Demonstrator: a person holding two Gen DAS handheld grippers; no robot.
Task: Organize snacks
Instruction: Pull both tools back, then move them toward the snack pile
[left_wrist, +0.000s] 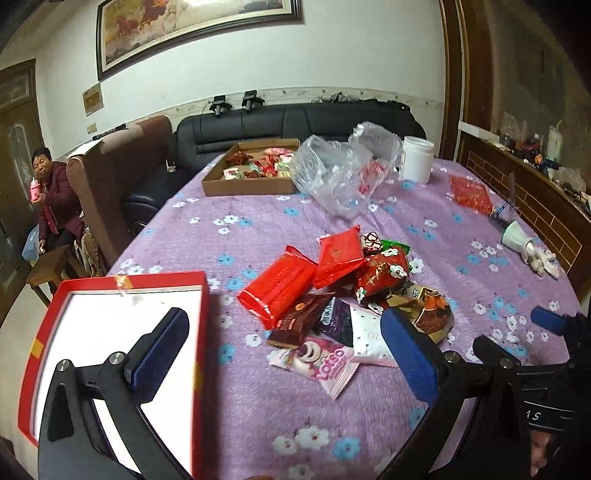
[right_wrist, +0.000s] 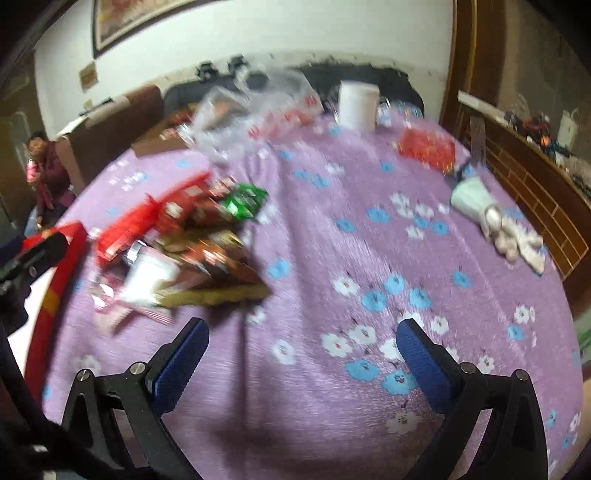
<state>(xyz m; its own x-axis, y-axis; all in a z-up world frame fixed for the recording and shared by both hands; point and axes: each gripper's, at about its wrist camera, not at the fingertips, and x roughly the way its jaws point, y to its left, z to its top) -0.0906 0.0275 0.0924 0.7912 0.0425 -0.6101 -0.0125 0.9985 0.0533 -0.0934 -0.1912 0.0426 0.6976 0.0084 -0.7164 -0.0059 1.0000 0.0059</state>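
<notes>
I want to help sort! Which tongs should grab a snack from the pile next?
Probably the left tongs: open, with the snack pile right between their tips and the red box beside. The right tongs, also open, face bare tablecloth.

Left gripper (left_wrist: 284, 354) spread wide, blue-padded fingers (left_wrist: 410, 358) empty, nothing between. Right gripper (right_wrist: 301, 360) likewise spread wide and empty, seen just beside the left gripper's right finger.

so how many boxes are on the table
2. A red box with a white inside sits at the near left edge, under the left gripper. A cardboard box holding snacks sits at the far side, beside the plastic bag.
</notes>
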